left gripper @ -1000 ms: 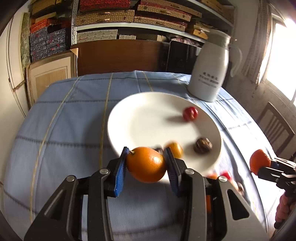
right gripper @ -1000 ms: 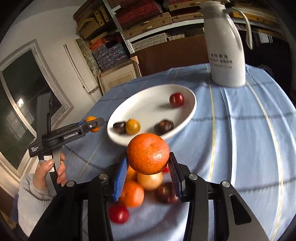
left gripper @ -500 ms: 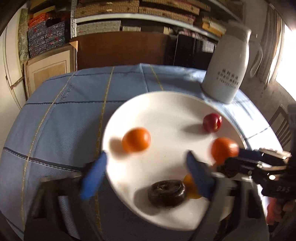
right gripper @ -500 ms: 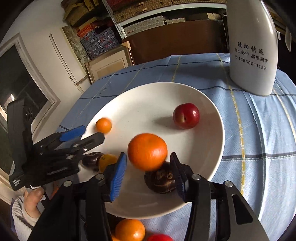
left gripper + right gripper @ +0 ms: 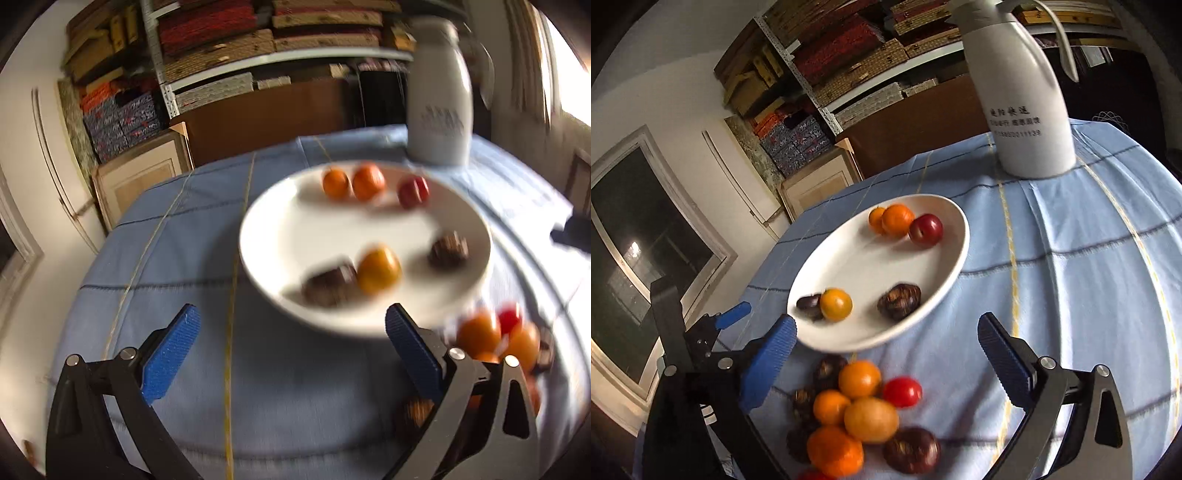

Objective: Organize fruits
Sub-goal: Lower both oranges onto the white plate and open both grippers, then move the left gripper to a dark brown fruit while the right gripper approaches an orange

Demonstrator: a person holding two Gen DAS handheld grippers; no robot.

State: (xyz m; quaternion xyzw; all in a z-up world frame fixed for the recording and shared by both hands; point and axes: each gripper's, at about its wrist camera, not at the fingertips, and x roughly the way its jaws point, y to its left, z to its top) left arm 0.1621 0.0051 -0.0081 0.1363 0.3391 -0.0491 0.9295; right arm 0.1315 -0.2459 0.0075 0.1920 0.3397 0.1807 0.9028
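both jaws have just opened wide and empty; the loose fruit pile point(image 5: 860, 413) lies on the tablecloth below the plate point(image 5: 956, 236), directly ahead of the right gripper point(image 5: 886, 354), the left gripper point(image 5: 291, 350) further off.

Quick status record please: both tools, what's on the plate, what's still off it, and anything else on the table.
left tool: open, jaws just spread wide, nothing between them
right tool: open, jaws just spread wide, empty
plate: white, on the blue tablecloth
on plate: two oranges touching at the far rim, red plum beside them, yellow-orange fruit, two dark brown fruits
off plate: pile of fruit on the cloth, just in front of the plate
other: white jug, upright behind the plate
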